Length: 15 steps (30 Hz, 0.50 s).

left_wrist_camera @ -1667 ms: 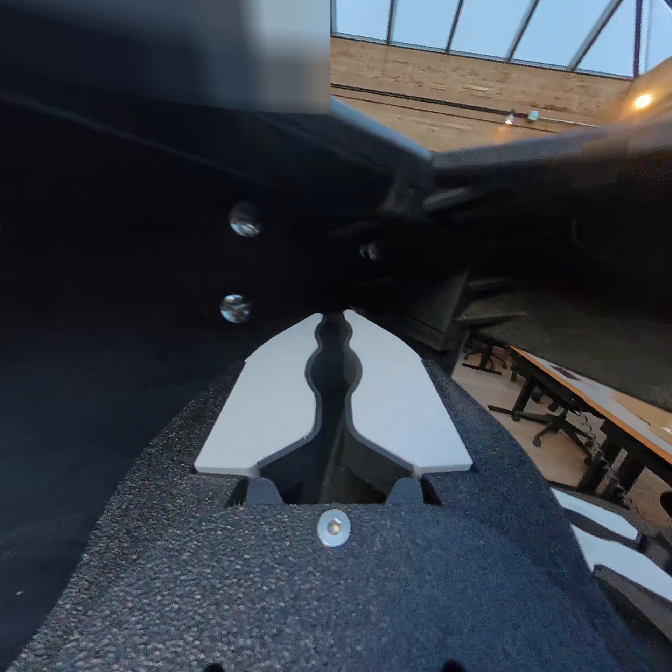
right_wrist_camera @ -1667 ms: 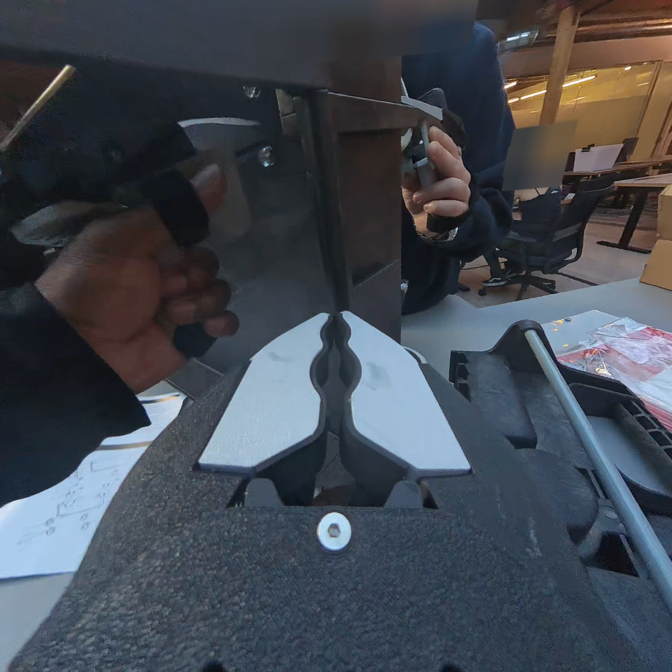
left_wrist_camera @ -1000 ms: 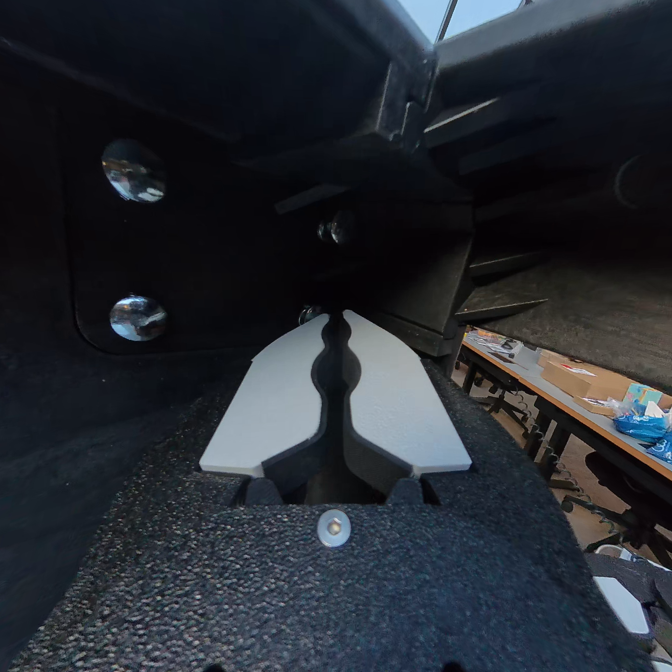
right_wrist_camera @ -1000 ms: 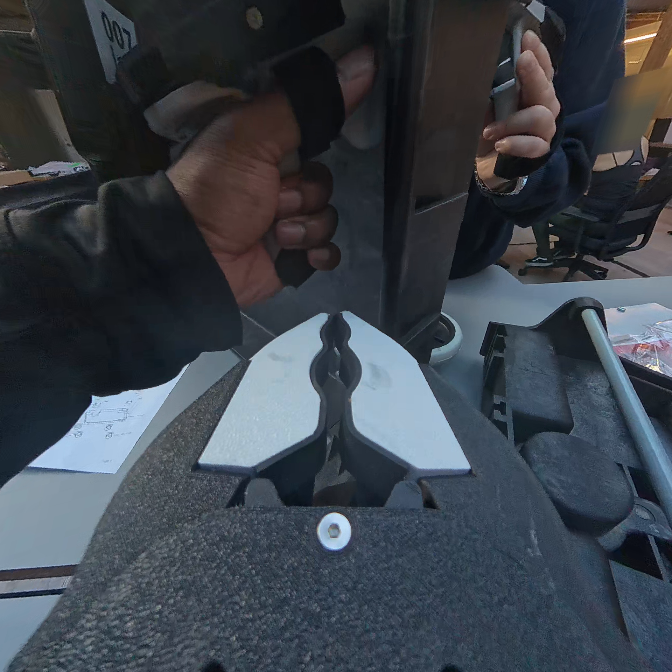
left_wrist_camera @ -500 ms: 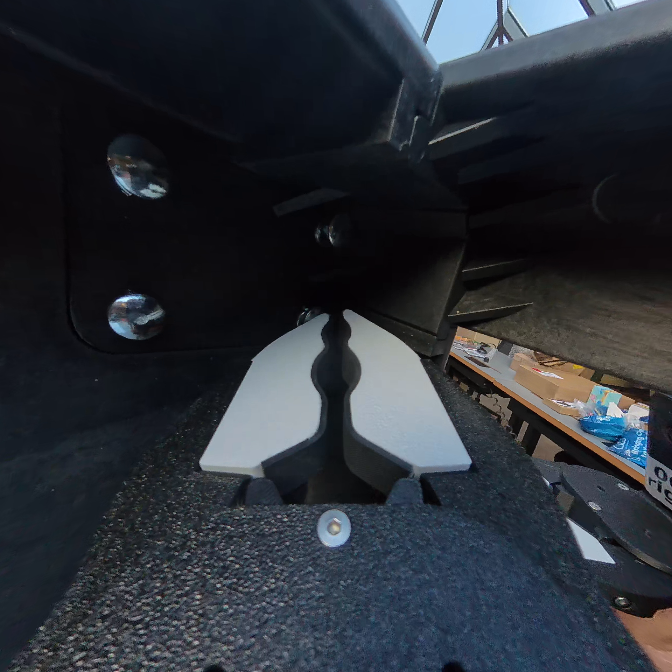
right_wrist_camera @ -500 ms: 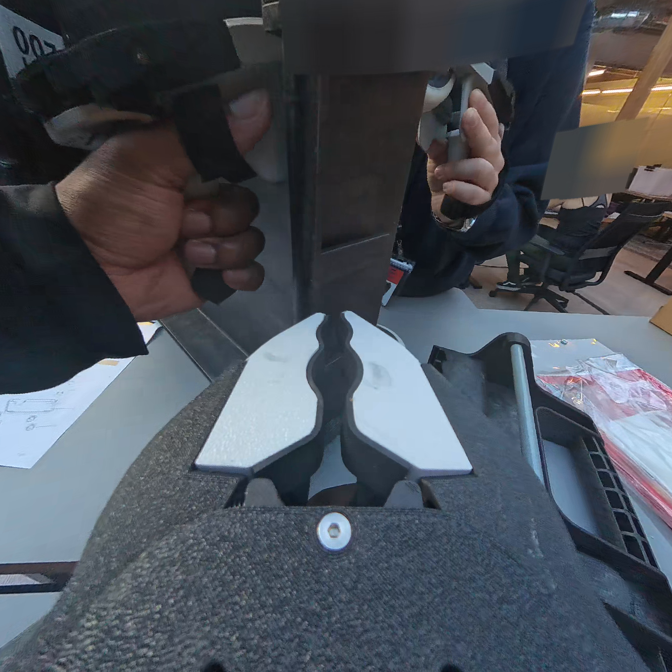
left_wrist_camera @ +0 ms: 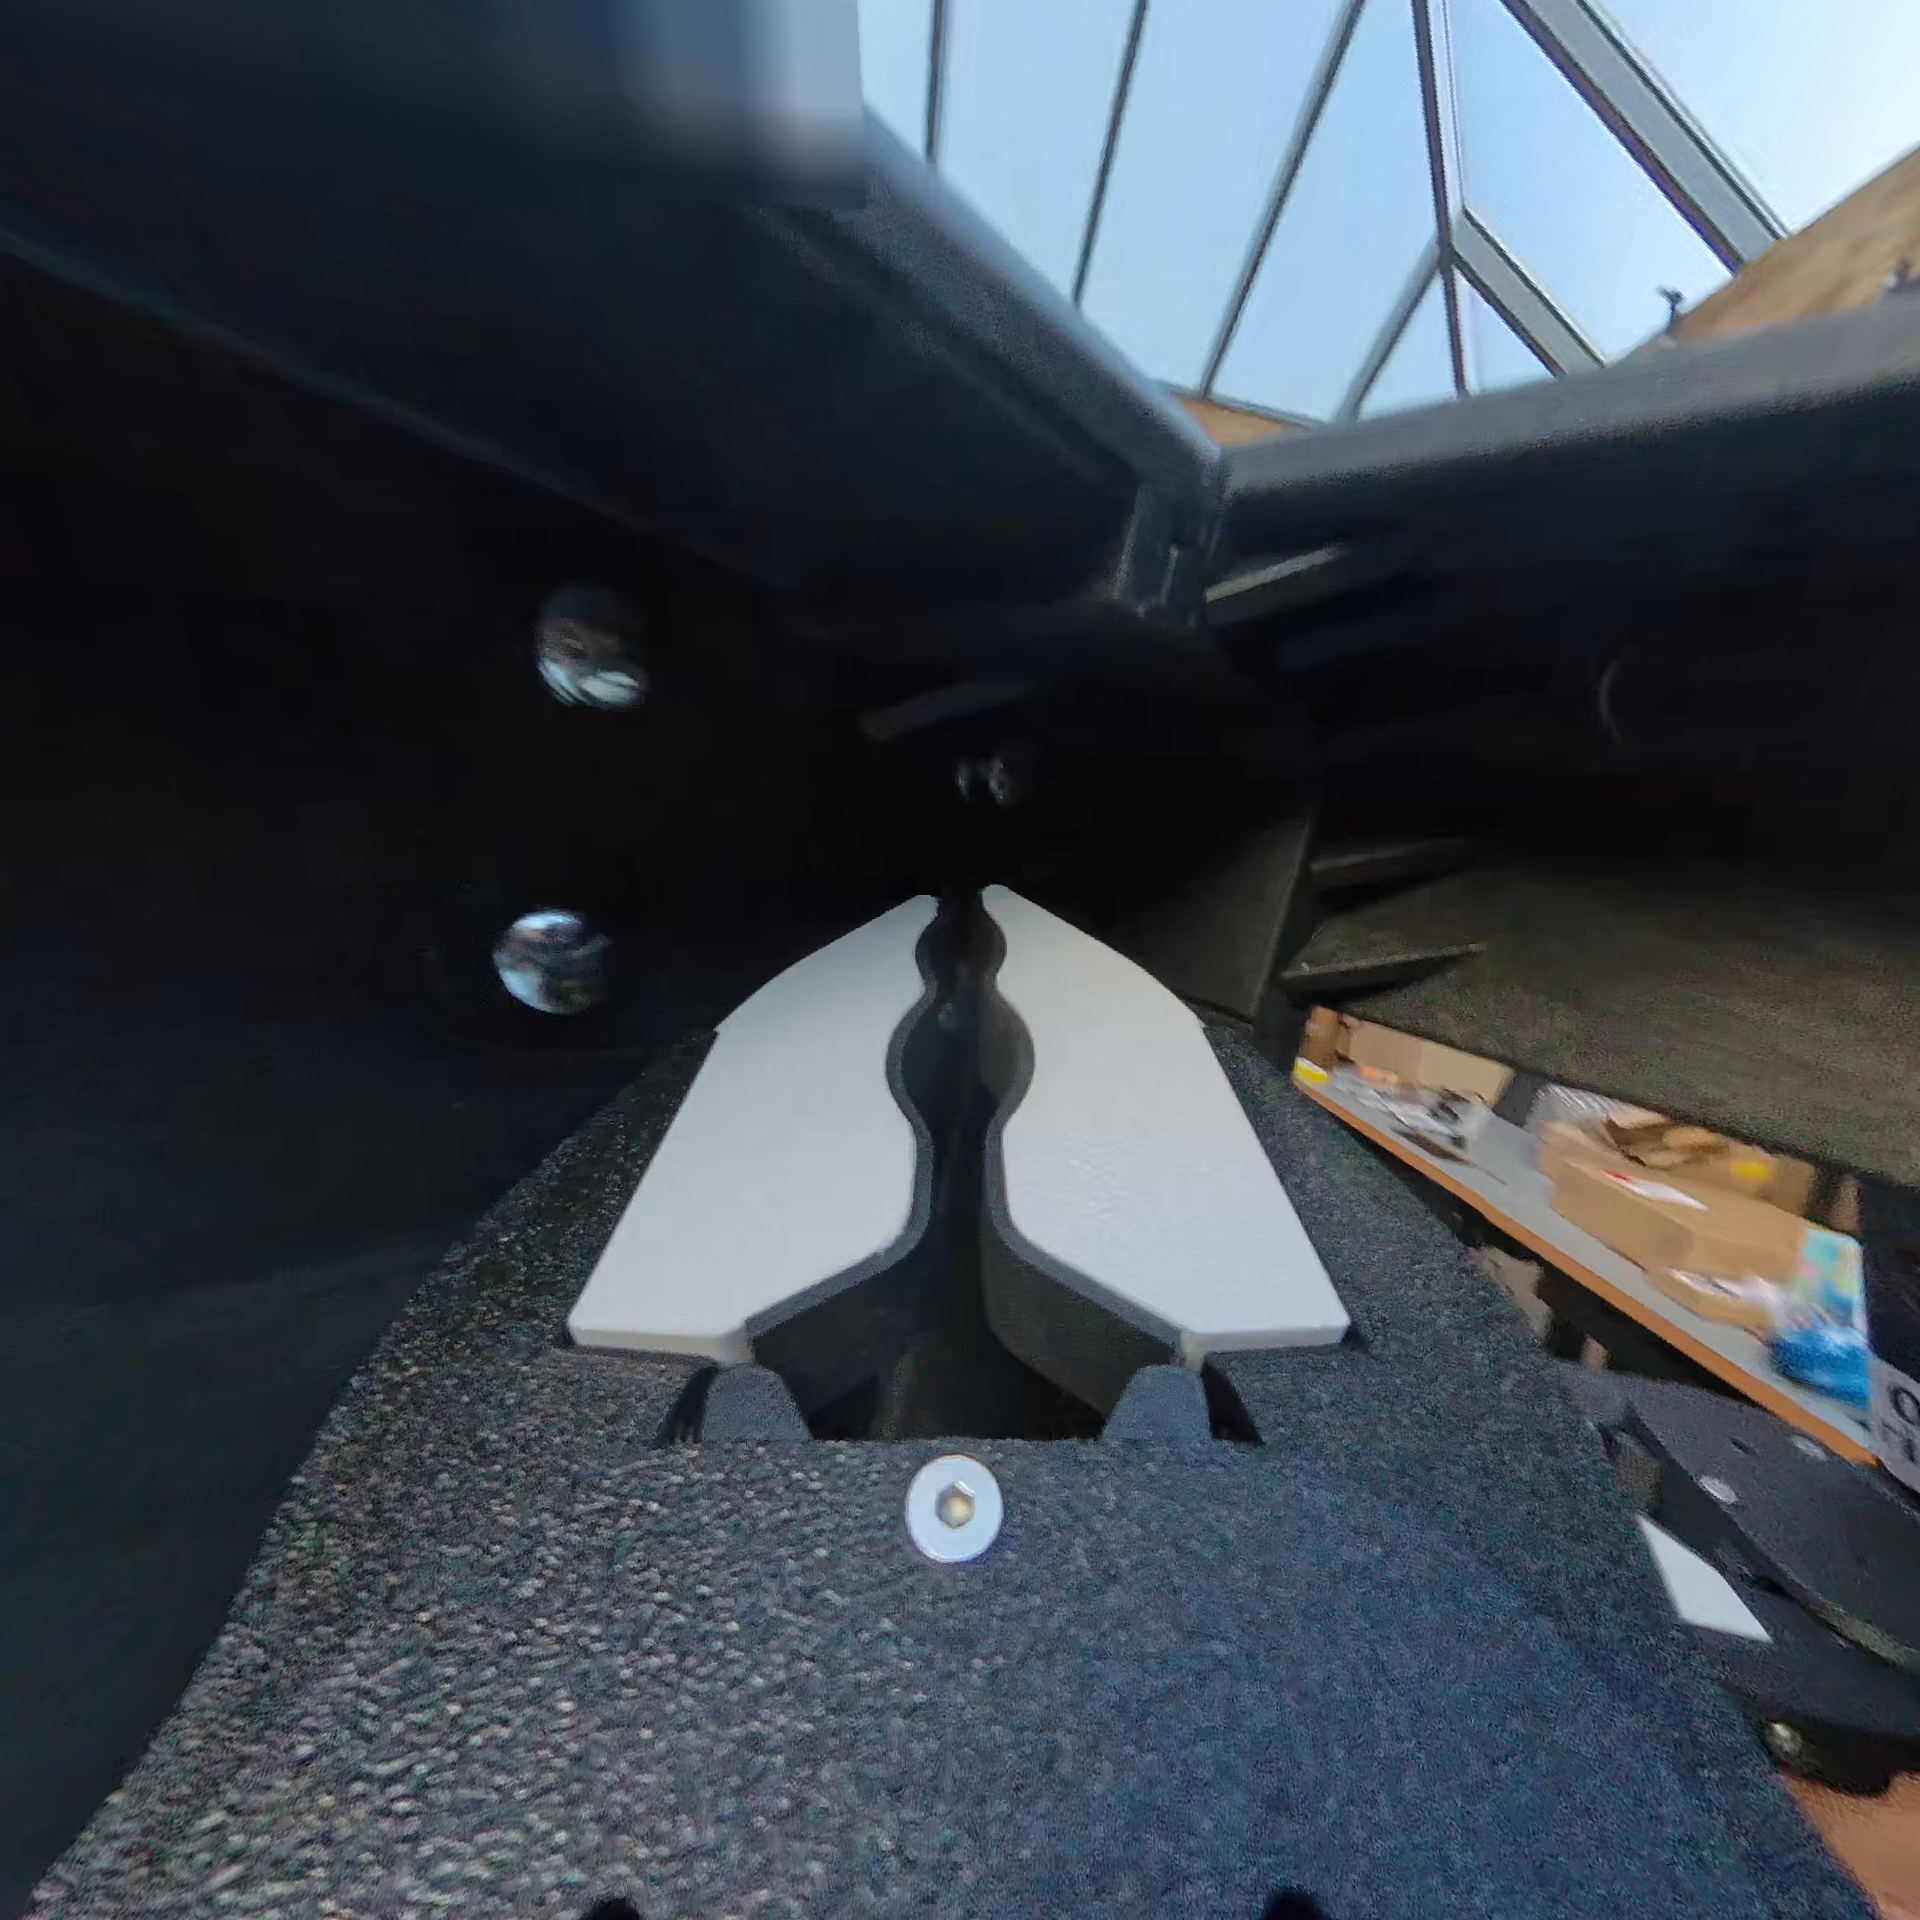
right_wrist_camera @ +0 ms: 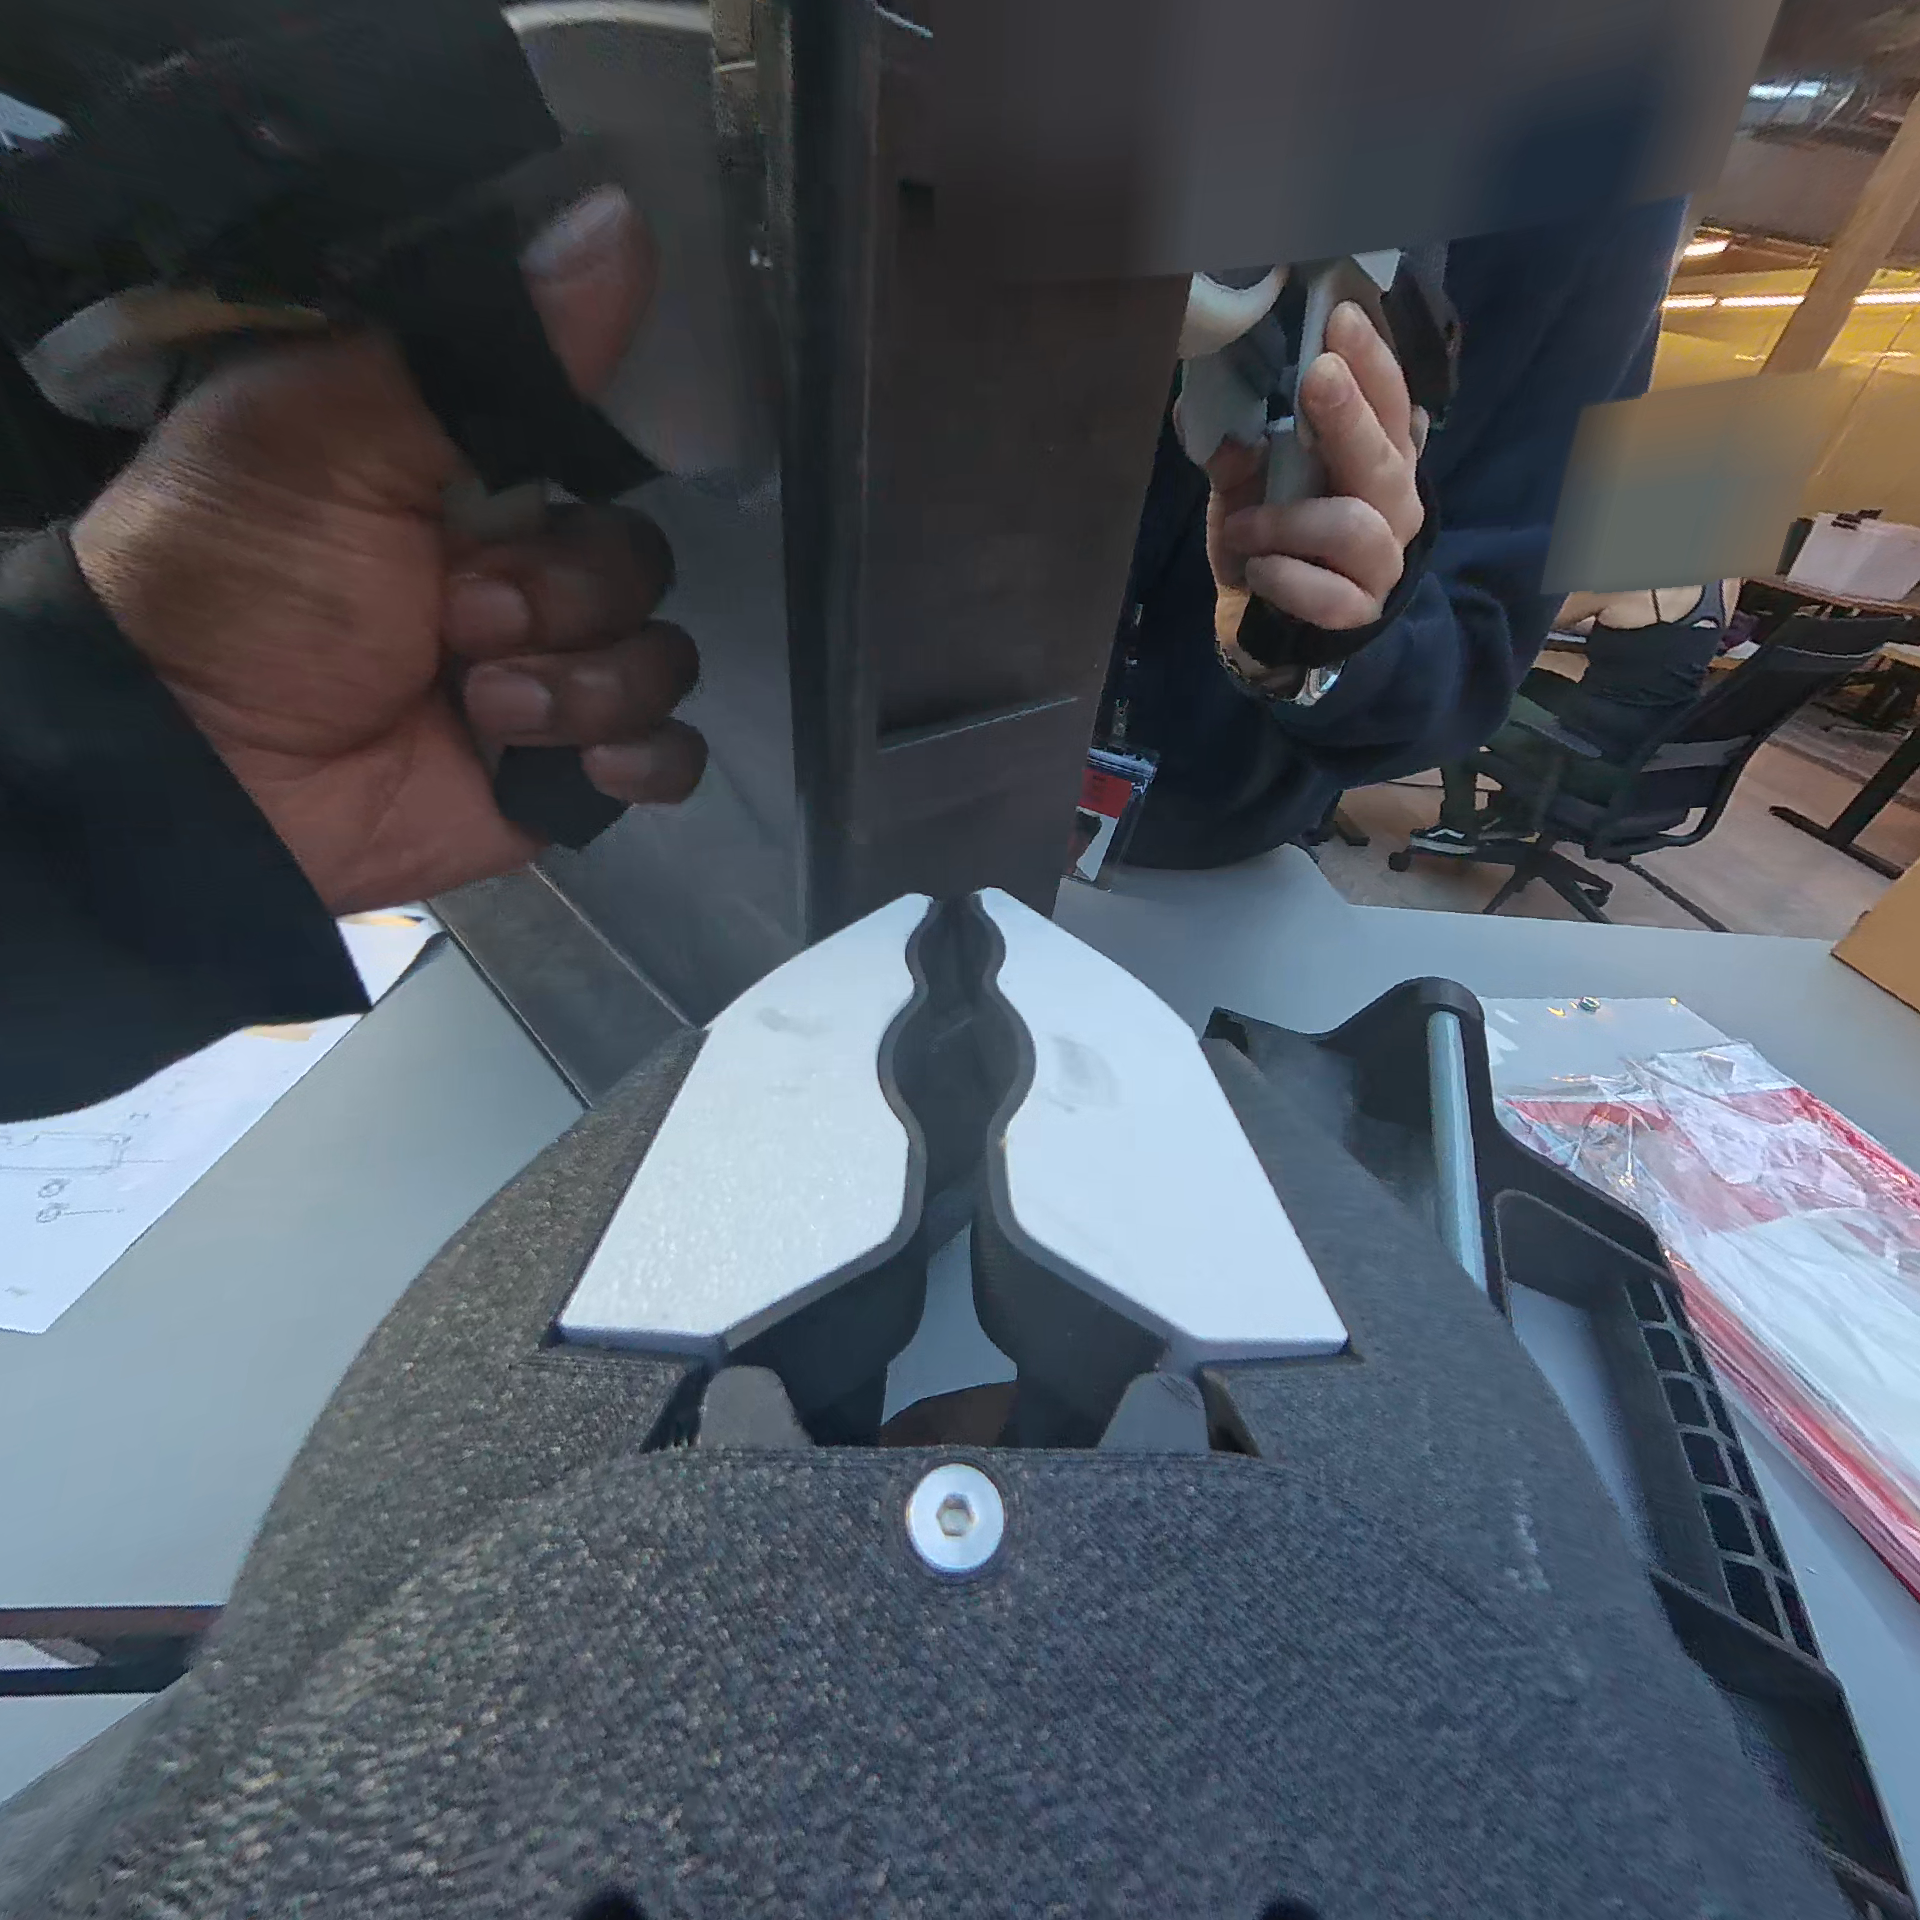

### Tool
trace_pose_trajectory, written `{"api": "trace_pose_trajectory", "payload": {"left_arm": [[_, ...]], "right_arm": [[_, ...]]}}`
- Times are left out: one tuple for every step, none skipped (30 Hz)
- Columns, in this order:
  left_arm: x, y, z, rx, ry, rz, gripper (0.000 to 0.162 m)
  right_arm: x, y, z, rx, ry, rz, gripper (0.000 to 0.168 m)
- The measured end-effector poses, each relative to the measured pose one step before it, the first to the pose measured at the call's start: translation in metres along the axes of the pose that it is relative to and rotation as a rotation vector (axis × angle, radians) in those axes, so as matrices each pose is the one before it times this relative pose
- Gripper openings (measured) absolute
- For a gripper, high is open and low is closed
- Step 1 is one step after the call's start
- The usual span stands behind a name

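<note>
My left gripper (left_wrist_camera: 964, 904) is shut and empty. It points up at the underside of a black frame (left_wrist_camera: 727, 499) with shiny bolt heads (left_wrist_camera: 551, 961), its tips very close to the frame. My right gripper (right_wrist_camera: 961, 904) is shut and empty, its tips just in front of a dark upright post (right_wrist_camera: 977, 520) that stands on the grey table (right_wrist_camera: 312, 1299). A hand (right_wrist_camera: 343, 623) in a dark sleeve grips the left gripper's handle at the left of the right wrist view. The right gripper shows at the lower right of the left wrist view (left_wrist_camera: 1766, 1538).
A black moulded part with a metal rod (right_wrist_camera: 1455, 1143) lies right of my right gripper, beside a red and clear plastic bag (right_wrist_camera: 1766, 1195). A printed sheet (right_wrist_camera: 125, 1174) lies at left. Another person's hand (right_wrist_camera: 1320, 520) holds a tool behind the post. A far bench carries cardboard boxes (left_wrist_camera: 1662, 1216). Spacing between my two grippers at the tips: around 15 cm.
The left view has tilted upward, so more skylight shows. The right gripper has swung so the post sits straight ahead of its tips. Both grippers stay shut.
</note>
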<state>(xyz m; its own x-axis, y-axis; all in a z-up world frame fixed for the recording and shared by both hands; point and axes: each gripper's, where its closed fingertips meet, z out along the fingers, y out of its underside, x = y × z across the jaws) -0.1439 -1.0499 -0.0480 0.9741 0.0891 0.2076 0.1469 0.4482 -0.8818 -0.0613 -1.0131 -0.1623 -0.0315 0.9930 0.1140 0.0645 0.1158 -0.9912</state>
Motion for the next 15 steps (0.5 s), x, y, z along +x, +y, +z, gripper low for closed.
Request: {"api": "trace_pose_trajectory", "payload": {"left_arm": [[-0.00991, -0.01176, -0.00433, 0.0529, -0.0669, 0.0222, 0.004], [-0.01103, -0.01188, -0.00381, 0.0469, -0.0811, 0.0428, 0.004], [-0.00868, -0.01082, -0.00297, 0.0362, -0.0673, 0.0520, 0.005], [-0.00514, -0.00883, -0.00185, 0.0266, -0.0457, 0.0510, 0.005], [-0.00301, -0.00649, -0.00086, 0.0171, -0.0357, 0.0499, 0.006], [-0.00113, -0.00362, -0.00016, 0.0075, -0.0256, 0.0499, 0.007], [-0.00024, -0.00120, 0.00048, -0.0017, -0.0216, 0.0440, 0.009], [0.00076, 0.00076, 0.00109, -0.0076, -0.0122, 0.0318, 0.011], [0.00051, 0.00213, 0.00145, -0.0117, -0.0110, 0.0186, 0.013], [-0.00106, 0.00342, 0.00177, -0.0171, -0.0178, 0.0109, 0.015], [-0.00346, 0.00319, 0.00147, -0.0136, -0.0296, 0.0032, 0.018], [-0.00299, 0.00147, 0.00104, -0.0034, -0.0220, 0.0014, 0.018], [-0.00218, 0.00080, 0.00097, -0.0012, -0.0147, -0.0004, 0.018], [0.00105, 0.00066, 0.00138, -0.0020, 0.0065, 0.0044, 0.017], [0.00205, 0.00088, 0.00125, -0.0056, 0.0090, 0.0132, 0.016]], "right_arm": [[0.00164, 0.00080, -0.00060, -0.0027, 0.0035, -0.0020, 0.005], [0.00144, 0.00105, -0.00032, -0.0032, 0.0029, -0.0005, 0.005], [0.00114, 0.00102, -0.00021, -0.0032, 0.0024, 0.0002, 0.005], [0.00064, 0.00091, -0.00017, -0.0027, 0.0016, 0.0001, 0.005], [0.00010, 0.00050, -0.00008, -0.0014, -0.0005, -0.0001, 0.005], [-0.00050, 0.00061, 0.00016, -0.0011, -0.0030, -0.0005, 0.005], [-0.00050, 0.00082, 0.00029, -0.0022, -0.0025, -0.0011, 0.005], [-0.00066, 0.00070, 0.00048, -0.0023, -0.0020, -0.0005, 0.005], [-0.00076, 0.00067, 0.00069, -0.0022, -0.0027, 0.0011, 0.005], [-0.00087, 0.00049, 0.00057, -0.0023, -0.0028, 0.0012, 0.005], [-0.00082, 0.00017, 0.00061, -0.0016, -0.0020, -0.0003, 0.005], [-0.00087, -0.00008, 0.00039, -0.0003, -0.0022, -0.0014, 0.005], [-0.00092, -0.00026, 0.00024, 0.0005, -0.0032, -0.0010, 0.005], [-0.00074, 0.00005, 0.00003, 0.0001, -0.0036, -0.0006, 0.005], [-0.00039, 0.00033, -0.00006, -0.0012, -0.0020, -0.0012, 0.005]]}}
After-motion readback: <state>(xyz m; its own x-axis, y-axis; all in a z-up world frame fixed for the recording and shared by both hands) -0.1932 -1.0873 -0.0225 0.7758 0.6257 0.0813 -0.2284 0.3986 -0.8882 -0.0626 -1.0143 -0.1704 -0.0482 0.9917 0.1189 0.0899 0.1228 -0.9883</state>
